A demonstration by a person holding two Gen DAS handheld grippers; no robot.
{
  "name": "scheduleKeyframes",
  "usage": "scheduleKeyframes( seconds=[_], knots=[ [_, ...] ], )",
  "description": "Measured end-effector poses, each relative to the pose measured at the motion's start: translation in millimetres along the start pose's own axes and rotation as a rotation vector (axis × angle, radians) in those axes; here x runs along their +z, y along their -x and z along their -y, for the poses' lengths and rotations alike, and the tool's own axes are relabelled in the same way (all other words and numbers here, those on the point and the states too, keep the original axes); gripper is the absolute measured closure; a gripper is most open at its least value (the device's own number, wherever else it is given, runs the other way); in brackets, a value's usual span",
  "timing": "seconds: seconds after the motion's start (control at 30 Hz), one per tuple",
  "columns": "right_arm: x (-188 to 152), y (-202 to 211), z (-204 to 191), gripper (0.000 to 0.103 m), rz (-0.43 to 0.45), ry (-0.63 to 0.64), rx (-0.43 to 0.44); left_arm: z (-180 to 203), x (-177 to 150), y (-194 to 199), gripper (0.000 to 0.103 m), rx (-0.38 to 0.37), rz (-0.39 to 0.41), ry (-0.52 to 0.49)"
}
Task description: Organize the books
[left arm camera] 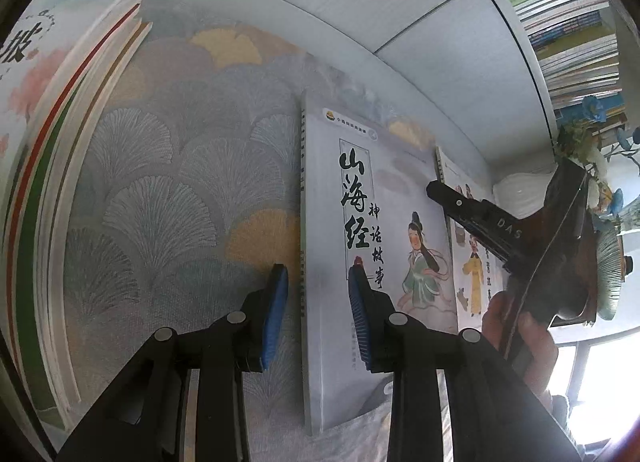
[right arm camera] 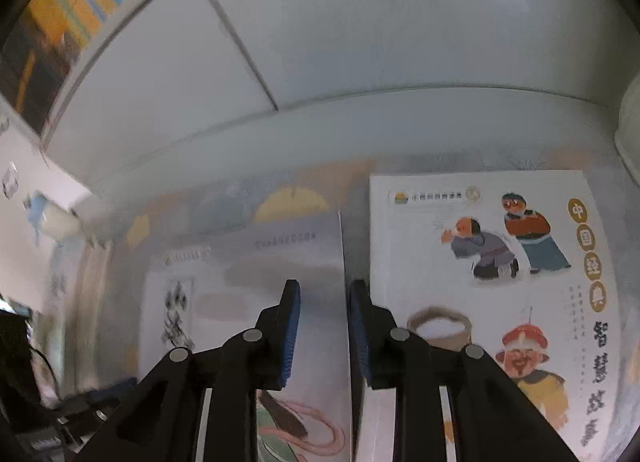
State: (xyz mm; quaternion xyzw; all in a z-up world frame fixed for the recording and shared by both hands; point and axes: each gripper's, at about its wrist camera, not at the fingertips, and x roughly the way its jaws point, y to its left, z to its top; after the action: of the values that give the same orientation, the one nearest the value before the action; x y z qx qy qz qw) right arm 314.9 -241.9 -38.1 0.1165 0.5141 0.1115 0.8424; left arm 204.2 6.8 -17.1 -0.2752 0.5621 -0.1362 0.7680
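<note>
A thin grey book [left arm camera: 384, 189] with black brush lettering and a figure in green lies on the fan-patterned cloth [left arm camera: 160, 201]. My left gripper [left arm camera: 318, 314] is open, its blue pads either side of the book's spine edge without pressing it. In the right wrist view my right gripper [right arm camera: 324, 322] stands open astride the opposite edge of this grey book [right arm camera: 256, 274], which is blurred. Just to the right lies a white picture book [right arm camera: 480, 262] with cartoon figures. In the left wrist view the right gripper [left arm camera: 436, 189], held by a hand [left arm camera: 520, 334], reaches over the grey book's far edge and hides part of the white book [left arm camera: 468, 274].
A stack of books [left arm camera: 72, 165] lies at the left on the cloth. White cabinet panels [left arm camera: 360, 1] rise behind it. A packed bookshelf [left arm camera: 572, 41] and a vase of blue flowers [left arm camera: 592, 145] stand at the right, above a bright window [left arm camera: 600, 382].
</note>
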Motion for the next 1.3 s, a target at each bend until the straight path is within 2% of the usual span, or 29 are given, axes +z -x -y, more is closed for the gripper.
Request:
scheduleKeyframes(
  seconds=[0.1, 0.27, 0.37, 0.47, 0.53, 0.67, 0.77, 0.83, 0.93, 1.0, 1.13, 1.17, 1.2, 1.23, 1.3],
  knots=[
    [-3.6, 4.0, -0.6, 0.075, -0.023, 0.004, 0.009, -0.5, -3.5, 1.3, 0.075, -0.014, -0.002, -0.009],
    [-42.1, 19.4, -7.0, 0.074, -0.053, 0.041, 0.052, -1.3, -28.2, 19.0, 0.075, 0.035, -0.012, -0.068],
    [-72.9, 33.2, -12.0, 0.074, -0.095, 0.031, 0.105, -9.9, -61.6, 37.7, 0.075, 0.067, -0.044, -0.091],
    [-115.2, 56.9, -18.9, 0.074, -0.116, 0.066, 0.139, -17.6, -109.2, 55.1, 0.075, 0.072, -0.079, -0.084],
    [-150.4, 70.2, -21.8, 0.073, -0.14, 0.08, 0.148, -23.8, -140.4, 67.0, 0.075, 0.069, -0.087, -0.076],
    [-193.9, 84.3, -12.8, 0.073, -0.169, 0.059, 0.205, -34.7, -184.7, 84.5, 0.075, 0.058, -0.07, -0.012],
    [-223.5, 103.9, -6.5, 0.073, -0.185, 0.075, 0.179, -45.1, -202.8, 93.6, 0.075, 0.038, -0.059, 0.045],
    [-245.4, 119.3, -3.2, 0.073, -0.191, 0.104, 0.156, -47.6, -214.5, 97.7, 0.075, 0.04, -0.054, 0.044],
    [-275.8, 125.5, -10.4, 0.073, -0.202, 0.129, 0.176, -46.7, -227.3, 98.4, 0.075, 0.032, -0.028, 0.049],
    [-298.3, 132.7, -18.4, 0.074, -0.168, 0.173, 0.159, -45.1, -230.0, 98.7, 0.075, 0.04, -0.012, 0.048],
    [-312.8, 132.1, -26.0, 0.078, -0.133, 0.21, 0.151, -34.5, -231.8, 97.8, 0.075, 0.053, 0.004, 0.025],
    [-314.1, 132.4, -25.4, 0.078, -0.124, 0.218, 0.152, -33.3, -232.3, 99.1, 0.075, 0.043, 0.006, 0.024],
    [-314.3, 132.4, -23.6, 0.078, -0.121, 0.215, 0.158, -32.3, -233.7, 103.5, 0.075, 0.001, 0.018, 0.038],
    [-312.5, 131.4, -22.0, 0.078, -0.12, 0.203, 0.168, -31.9, -236.2, 109.9, 0.075, -0.085, 0.04, 0.062],
    [-312.0, 132.0, -11.4, 0.078, -0.125, 0.148, 0.217, -35.0, -239.3, 123.8, 0.075, -0.309, 0.082, 0.139]
  ],
)
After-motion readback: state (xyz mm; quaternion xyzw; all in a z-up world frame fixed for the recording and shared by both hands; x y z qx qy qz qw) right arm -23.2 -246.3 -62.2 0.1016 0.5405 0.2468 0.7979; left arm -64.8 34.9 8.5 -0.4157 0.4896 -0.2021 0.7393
